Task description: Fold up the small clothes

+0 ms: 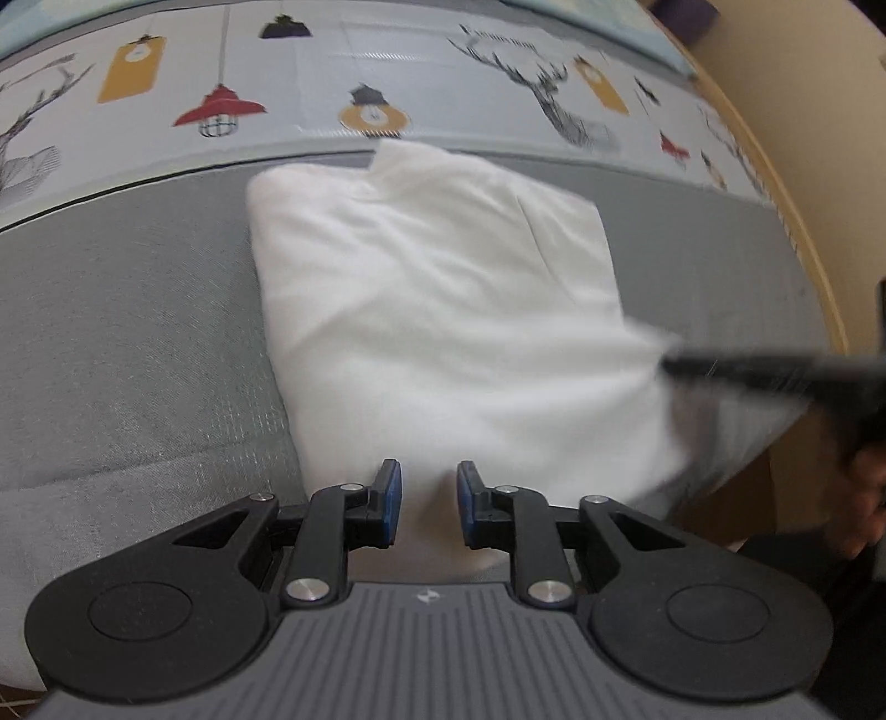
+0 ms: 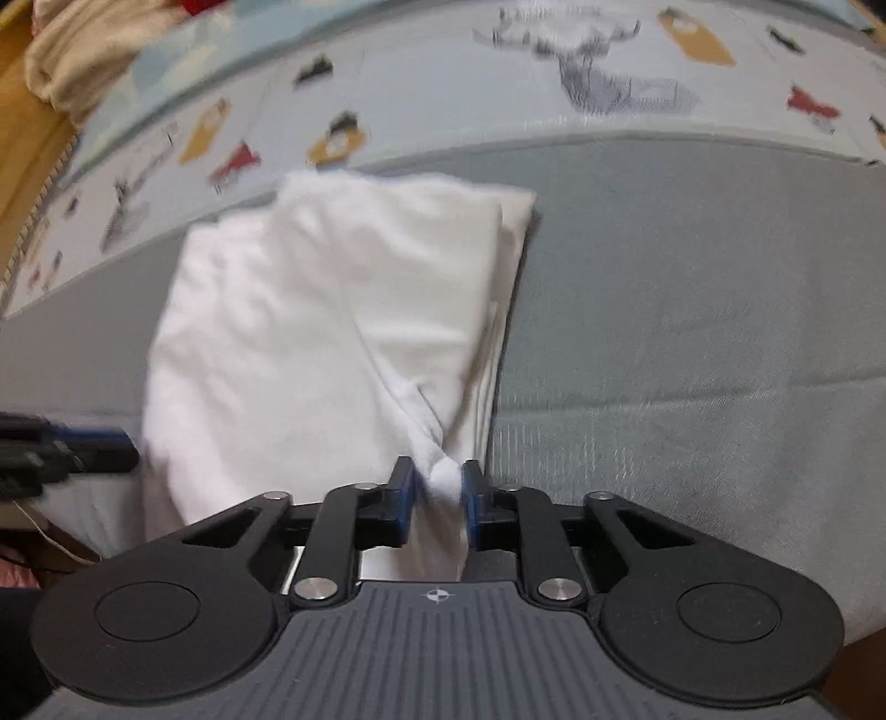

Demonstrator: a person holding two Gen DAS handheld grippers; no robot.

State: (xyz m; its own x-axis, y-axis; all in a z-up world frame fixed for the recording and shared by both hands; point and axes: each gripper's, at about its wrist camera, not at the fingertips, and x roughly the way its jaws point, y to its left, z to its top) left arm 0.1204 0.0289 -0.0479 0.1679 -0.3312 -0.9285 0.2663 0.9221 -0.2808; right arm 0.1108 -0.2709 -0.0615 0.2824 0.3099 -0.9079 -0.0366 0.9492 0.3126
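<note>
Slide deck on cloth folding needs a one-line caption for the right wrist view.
Right gripper pinches a bunched corner of the white garment on the grey bed cover.

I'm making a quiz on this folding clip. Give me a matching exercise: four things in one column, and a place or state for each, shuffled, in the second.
Things
1. white garment
2. left gripper
3. right gripper
4. beige cloth

States or places
A. bunched up at the far left corner
B. folded, lying on the grey mat
C. pinching a bunch of white fabric
D. jaws apart, nothing pinched

Pairs: 1-B, 2-D, 3-C, 4-A
</note>
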